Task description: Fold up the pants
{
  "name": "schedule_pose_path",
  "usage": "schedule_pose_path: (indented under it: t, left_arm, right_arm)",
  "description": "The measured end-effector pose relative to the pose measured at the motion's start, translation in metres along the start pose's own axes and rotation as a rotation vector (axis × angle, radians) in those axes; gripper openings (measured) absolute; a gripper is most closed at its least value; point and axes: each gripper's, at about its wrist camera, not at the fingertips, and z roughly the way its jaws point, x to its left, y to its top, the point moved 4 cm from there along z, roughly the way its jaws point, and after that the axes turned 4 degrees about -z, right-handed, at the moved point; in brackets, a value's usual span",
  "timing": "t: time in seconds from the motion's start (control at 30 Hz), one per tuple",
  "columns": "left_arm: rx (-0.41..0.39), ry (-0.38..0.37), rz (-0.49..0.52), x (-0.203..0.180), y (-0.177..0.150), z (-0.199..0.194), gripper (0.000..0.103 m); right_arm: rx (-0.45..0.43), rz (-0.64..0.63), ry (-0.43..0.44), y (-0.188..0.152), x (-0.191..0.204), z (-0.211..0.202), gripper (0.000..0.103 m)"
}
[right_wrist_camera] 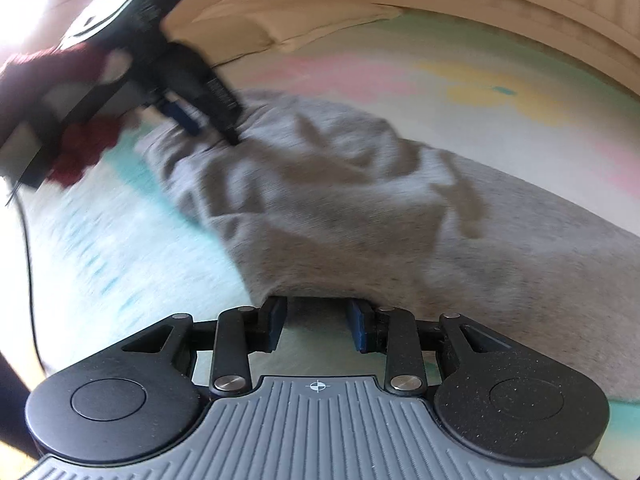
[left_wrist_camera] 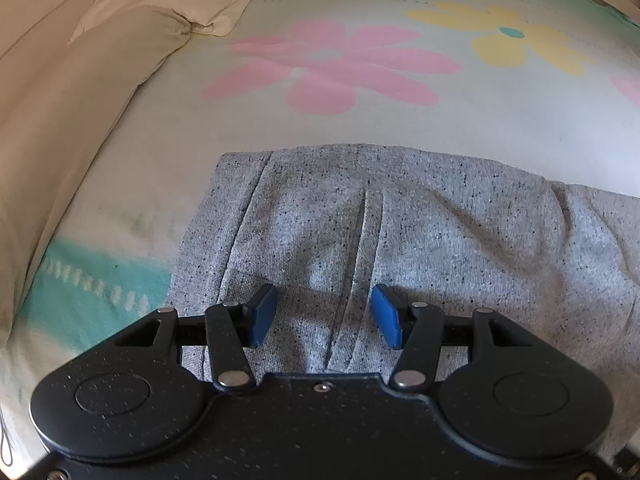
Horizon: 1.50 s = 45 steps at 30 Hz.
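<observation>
while the grey pants (left_wrist_camera: 400, 220) lie between its spread fingers, the left gripper (left_wrist_camera: 325, 316) grips nothing; the right gripper (right_wrist_camera: 318, 322), fingers apart, holds nothing at the hem.

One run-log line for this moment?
task: fold pants | left gripper: open over grey pants | right gripper: open at pants edge | surface: floral bedsheet

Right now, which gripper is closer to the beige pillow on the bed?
Left. The left gripper hovers open over the gray pants at the end nearer the beige pillow. The right gripper sits open at the pants' near edge, farther away.
</observation>
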Motion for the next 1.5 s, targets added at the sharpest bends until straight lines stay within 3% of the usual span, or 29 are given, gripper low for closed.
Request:
schedule_pose_path:
  t: [0.27, 0.47, 0.63, 0.83, 0.9, 0.93, 0.97, 1.03, 1.13, 1.23, 1.33, 1.43, 1.5]
  left_arm:
    - [0.009, -0.019, -0.019, 0.003, 0.001, 0.0, 0.061]
    - [0.013, -0.034, -0.029, 0.008, 0.002, 0.001, 0.061]
    - [0.017, -0.034, -0.027, 0.011, 0.005, 0.002, 0.061]
    - [0.013, -0.027, -0.019, 0.009, 0.004, 0.001, 0.061]
    - [0.013, -0.025, -0.016, 0.008, 0.004, 0.0, 0.061]
    - [0.013, -0.025, -0.015, 0.008, 0.004, 0.0, 0.061]
    - [0.013, -0.024, -0.013, 0.007, 0.004, 0.0, 0.061]
    - [0.01, -0.023, -0.003, 0.007, 0.004, 0.0, 0.061]
    - [-0.007, -0.002, 0.042, 0.005, 0.003, -0.002, 0.061]
    - [-0.042, 0.068, 0.112, 0.005, 0.003, -0.004, 0.061]
    - [-0.069, 0.123, 0.183, 0.003, 0.002, -0.004, 0.061]
    - [-0.092, 0.206, 0.245, 0.004, -0.004, -0.003, 0.061]
    - [-0.088, 0.213, 0.231, 0.013, -0.007, -0.005, 0.061]
  right_arm:
    - [0.023, -0.098, 0.011, 0.002, 0.014, 0.002, 0.032]
    - [0.03, -0.243, 0.018, -0.006, 0.027, -0.007, 0.032]
    - [0.016, -0.283, 0.059, -0.009, 0.041, -0.01, 0.042]
    - [-0.009, -0.287, -0.041, -0.005, 0.054, 0.007, 0.042]
    - [-0.009, -0.309, -0.089, -0.005, 0.058, 0.015, 0.039]
    - [-0.01, -0.333, -0.112, -0.005, 0.059, 0.017, 0.032]
    - [-0.026, -0.354, -0.11, -0.004, 0.061, 0.016, 0.005]
    - [-0.046, -0.326, -0.048, 0.004, 0.059, 0.005, 0.005]
    - [-0.102, -0.142, 0.106, 0.014, 0.033, -0.017, 0.005]
    - [-0.037, -0.054, 0.19, 0.016, 0.016, -0.015, 0.005]
    - [0.055, -0.14, 0.14, 0.0, 0.029, 0.009, 0.006]
    - [0.058, -0.236, 0.092, -0.008, 0.045, 0.013, 0.006]
    - [0.042, -0.266, 0.075, -0.006, 0.047, 0.009, 0.006]
